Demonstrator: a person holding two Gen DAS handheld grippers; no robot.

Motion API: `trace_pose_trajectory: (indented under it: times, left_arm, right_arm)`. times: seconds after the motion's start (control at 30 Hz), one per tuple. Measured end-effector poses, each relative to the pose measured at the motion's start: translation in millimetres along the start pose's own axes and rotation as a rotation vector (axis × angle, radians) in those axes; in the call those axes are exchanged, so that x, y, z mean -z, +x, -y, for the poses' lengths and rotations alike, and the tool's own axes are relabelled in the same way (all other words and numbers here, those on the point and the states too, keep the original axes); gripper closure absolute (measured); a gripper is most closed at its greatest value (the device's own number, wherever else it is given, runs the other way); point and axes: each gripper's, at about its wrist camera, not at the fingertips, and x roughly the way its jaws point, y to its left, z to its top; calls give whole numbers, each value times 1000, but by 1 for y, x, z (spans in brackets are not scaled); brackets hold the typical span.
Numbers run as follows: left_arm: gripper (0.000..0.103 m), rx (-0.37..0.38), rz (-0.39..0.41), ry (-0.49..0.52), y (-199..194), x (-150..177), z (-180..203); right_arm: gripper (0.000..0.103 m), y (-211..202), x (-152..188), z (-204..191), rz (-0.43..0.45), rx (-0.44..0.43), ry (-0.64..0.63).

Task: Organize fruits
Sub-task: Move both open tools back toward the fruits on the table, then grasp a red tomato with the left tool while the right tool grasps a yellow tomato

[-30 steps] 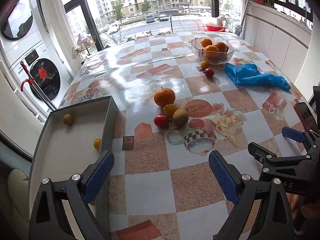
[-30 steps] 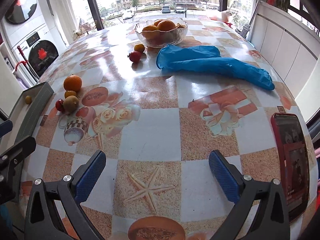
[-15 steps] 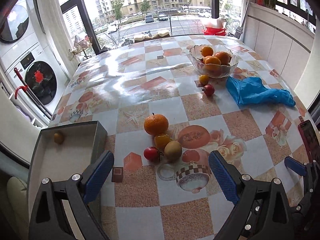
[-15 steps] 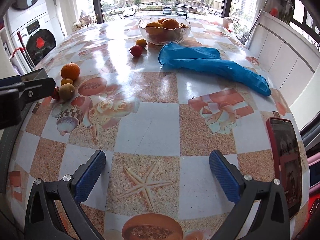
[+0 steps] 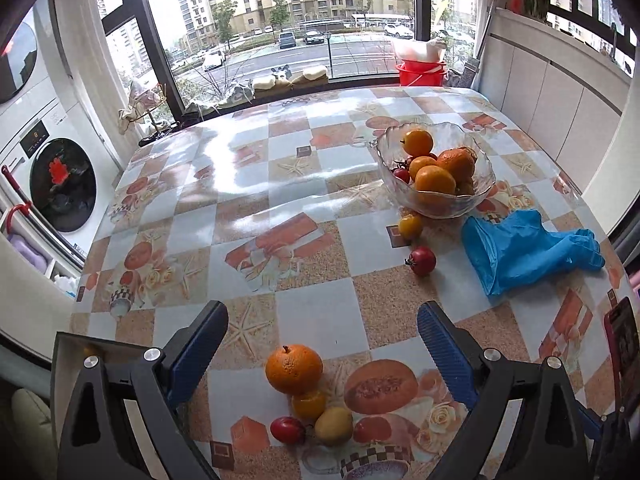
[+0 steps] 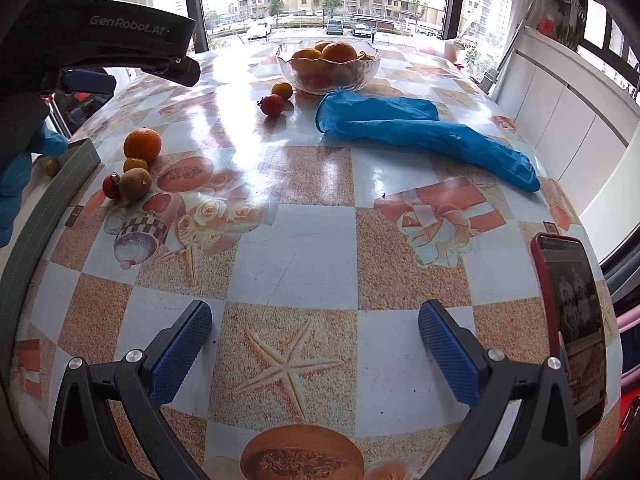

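Observation:
A cluster of fruit lies between my left gripper's (image 5: 322, 354) open jaws: a large orange (image 5: 294, 369), a small yellow fruit (image 5: 308, 403), a greenish fruit (image 5: 333, 426) and a red one (image 5: 287, 430). The same cluster shows in the right wrist view, with the orange (image 6: 142, 144) at mid left. A glass bowl (image 5: 434, 170) of oranges stands farther back, with a small yellow fruit (image 5: 410, 226) and a red fruit (image 5: 421, 260) in front of it. My right gripper (image 6: 315, 342) is open and empty over bare tablecloth.
A grey tray (image 6: 48, 200) sits at the table's left edge with a small fruit (image 6: 51, 166) in it. A blue glove (image 5: 524, 250) lies right of the bowl. A red phone (image 6: 572, 312) lies at the right edge. A washing machine (image 5: 60, 184) stands left of the table.
My left gripper has moved forward and up, so the fruit cluster now sits low between its jaws and the tray has slid out to the lower left. The right gripper has barely moved.

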Motion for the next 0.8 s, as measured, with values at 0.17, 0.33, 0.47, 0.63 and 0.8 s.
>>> trace_pose_trajectory:
  times: [0.17, 0.33, 0.47, 0.63, 0.8]
  left_arm:
    - [7, 29, -33, 32, 27, -17, 17]
    - [27, 54, -47, 73, 47, -24, 41]
    - [27, 59, -68, 64, 62, -27, 52]
    - [43, 63, -92, 74, 71, -26, 60]
    - [74, 82, -97, 66, 74, -24, 62]
  right_arm:
    - [0, 0, 0, 0, 1, 0, 0]
    - [0, 0, 0, 0, 1, 0, 0]
    - [0, 0, 0, 0, 0, 0, 0]
    - [0, 1, 0, 0, 1, 0, 0]
    - [0, 1, 0, 0, 1, 0, 0]
